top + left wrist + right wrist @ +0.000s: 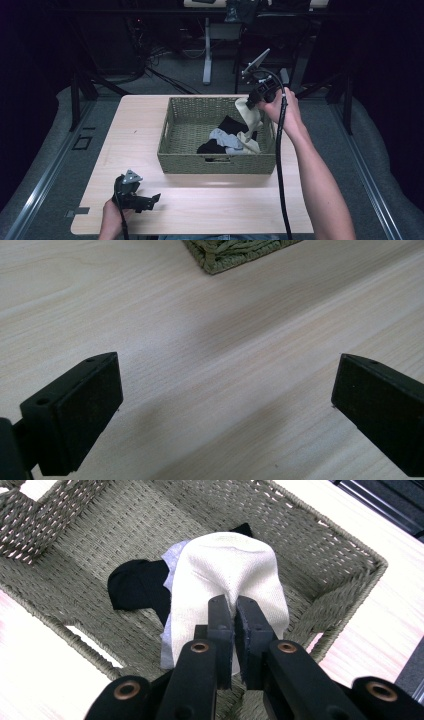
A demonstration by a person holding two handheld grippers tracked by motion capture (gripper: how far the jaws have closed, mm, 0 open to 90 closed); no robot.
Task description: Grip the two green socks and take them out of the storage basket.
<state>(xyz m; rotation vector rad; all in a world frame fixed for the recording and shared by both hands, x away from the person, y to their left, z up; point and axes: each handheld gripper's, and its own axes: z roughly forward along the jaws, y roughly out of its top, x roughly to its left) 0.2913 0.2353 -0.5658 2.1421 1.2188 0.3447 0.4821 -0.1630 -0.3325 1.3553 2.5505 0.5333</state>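
The cream cloth [248,117] hangs above the wicker basket [175,131], pinched in the raised right hand-held gripper [235,611], while the left hand-held gripper [150,201] rests wide open near the basket's front on the counter [225,205].

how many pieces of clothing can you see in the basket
4, possibly more underneath: a cream piece hanging from the right gripper above the woven basket, a grey piece mid-pile, and black pieces behind and in front.

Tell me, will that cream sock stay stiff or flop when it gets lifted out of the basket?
Probably floppy: the cream sock droops in soft folds from the right hand-held gripper, pinched at one spot. It likely weighs little. It may snag the woven basket.
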